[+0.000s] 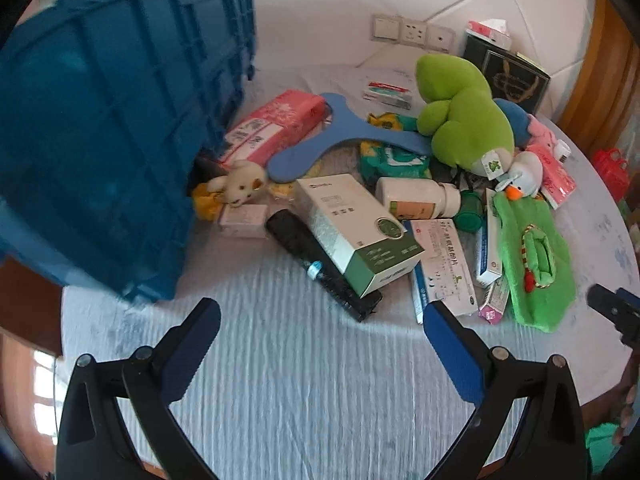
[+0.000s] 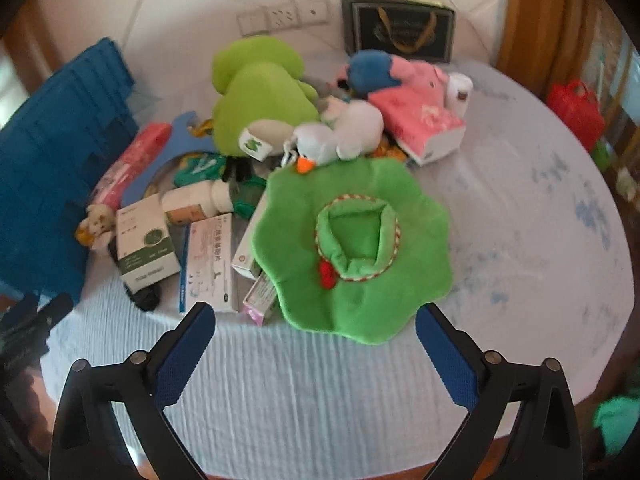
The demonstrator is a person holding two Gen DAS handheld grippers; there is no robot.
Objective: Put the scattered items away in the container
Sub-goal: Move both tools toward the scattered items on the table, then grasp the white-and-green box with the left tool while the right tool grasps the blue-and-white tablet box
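A blue crate (image 1: 100,140) stands tilted at the table's left, also in the right wrist view (image 2: 48,184). Beside it lies a heap: a white-and-green box (image 1: 352,228), a long black object (image 1: 316,264), a white bottle (image 1: 416,196), a pink tissue pack (image 1: 272,128), a green plush toy (image 1: 460,120) and a small bear (image 1: 242,184). My left gripper (image 1: 322,310) is open just short of the black object's near end. My right gripper (image 2: 316,314) is open, its pads either side of the near edge of a green flower-shaped plush (image 2: 360,248) without touching it.
A black gift bag (image 2: 400,28) leans against the wall at the back, next to wall sockets (image 1: 412,34). A red bag (image 2: 576,112) sits beyond the round table's right edge. A striped pale-blue cloth (image 1: 300,380) covers the table in front of the heap.
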